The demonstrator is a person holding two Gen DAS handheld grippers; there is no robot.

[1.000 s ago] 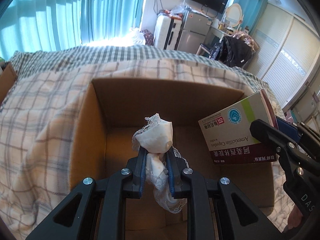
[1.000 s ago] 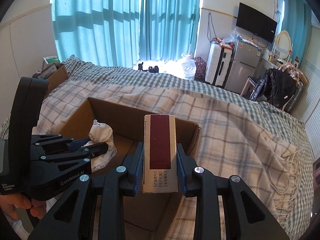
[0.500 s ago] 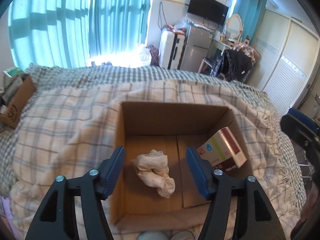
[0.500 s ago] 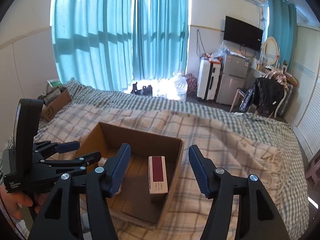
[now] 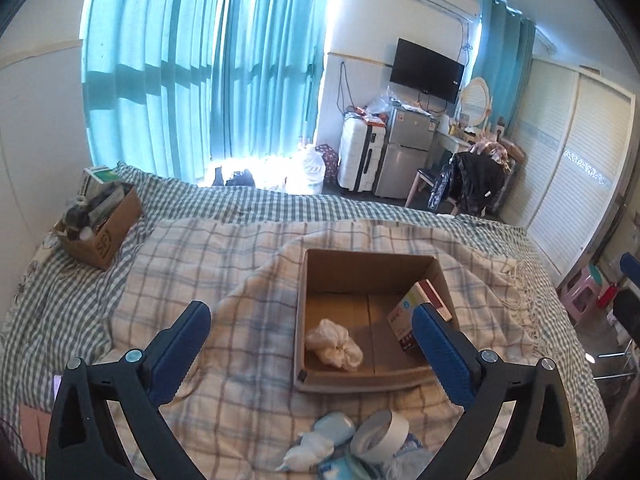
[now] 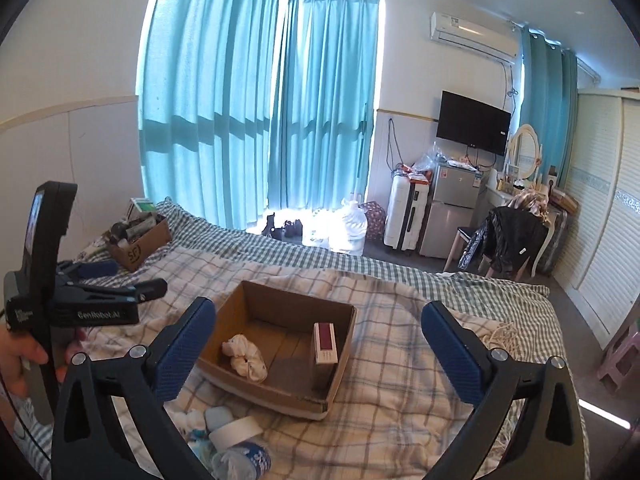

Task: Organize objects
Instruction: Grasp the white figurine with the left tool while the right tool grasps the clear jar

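Observation:
An open cardboard box [image 5: 372, 258] [image 6: 298, 302] sits on the plaid blanket. Inside it lie a crumpled white cloth [image 5: 334, 344] [image 6: 246, 356] and a medicine box [image 5: 414, 312] [image 6: 325, 342] that leans on the right wall. My left gripper [image 5: 316, 344] is open and empty, held back above the blanket near the box. It also shows from the side in the right wrist view [image 6: 132, 284]. My right gripper [image 6: 318, 346] is open and empty, raised above the box.
A white tape roll [image 5: 380, 436] [image 6: 234, 430], small blue-and-white items [image 5: 332, 432] and a crumpled plastic bottle [image 6: 242, 460] lie on the blanket in front of the box. A second cardboard box [image 5: 100, 224] [image 6: 138, 238] with clutter stands at the far left of the bed.
Both grippers opened and let go: the cloth and the medicine box now rest in the cardboard box. Both grippers have pulled back and up, away from the box.

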